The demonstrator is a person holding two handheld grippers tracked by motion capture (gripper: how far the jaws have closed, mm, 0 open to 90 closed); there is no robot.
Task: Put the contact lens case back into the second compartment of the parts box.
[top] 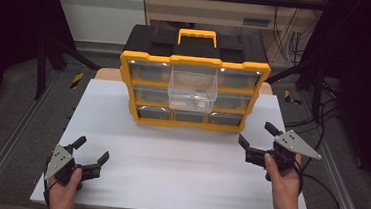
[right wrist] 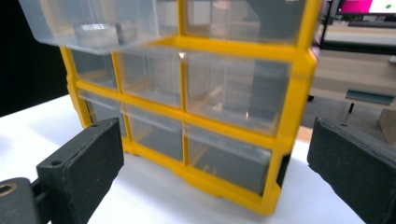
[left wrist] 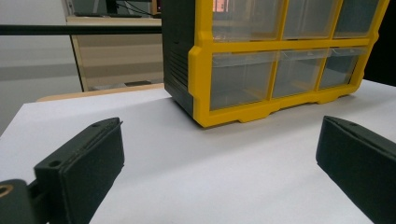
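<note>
A yellow and black drawer cabinet (top: 193,80) with clear drawers stands at the back middle of the white table (top: 169,158). Its top middle drawer (top: 193,88) is pulled out toward me and holds a small round object (top: 201,103). My left gripper (top: 91,156) sits near the table's front left corner, open, with nothing between its jaws. My right gripper (top: 259,135) hovers at the right, in front of the cabinet's right corner, open and holding nothing. The cabinet's lower left corner (left wrist: 205,116) appears in the left gripper view. In the right gripper view the pulled-out drawer (right wrist: 93,28) is at top left.
The white table has a broad bare stretch between the grippers and the cabinet. Metal frame rails (top: 4,145) run along both sides of the table. Cables (top: 326,196) trail on the floor at the right. A desk and shelving (top: 206,11) stand behind the cabinet.
</note>
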